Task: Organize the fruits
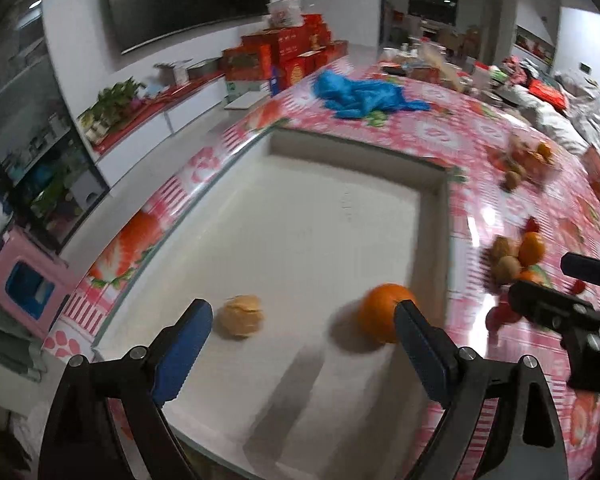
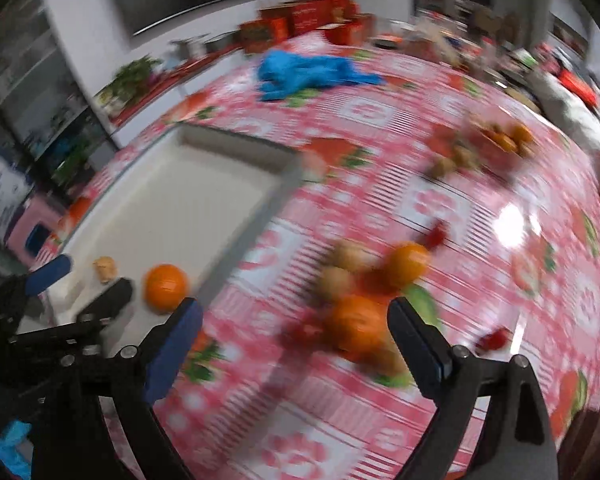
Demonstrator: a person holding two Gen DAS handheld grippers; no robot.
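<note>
A white tray (image 1: 432, 216) lies on the pink tablecloth. In it sit an orange (image 1: 380, 316) and a peeled, pale fruit (image 1: 242, 316). My left gripper (image 1: 302, 322) is open and empty above the tray's near end, the orange just beside its right finger. My right gripper (image 2: 294, 320) is open and empty over a blurred pile of fruit (image 2: 360, 300) on the cloth: oranges, brown kiwis and small red fruits. The tray (image 2: 276, 204), orange (image 2: 166, 288) and left gripper (image 2: 84, 284) show at left in the right wrist view. The right gripper (image 1: 572, 300) shows at right in the left wrist view.
A second fruit pile (image 1: 528, 158) lies farther back on the right. A blue plastic bag (image 1: 364, 96) lies beyond the tray. Red boxes (image 1: 288, 54) stand at the far end. The table edge runs along the tray's left side.
</note>
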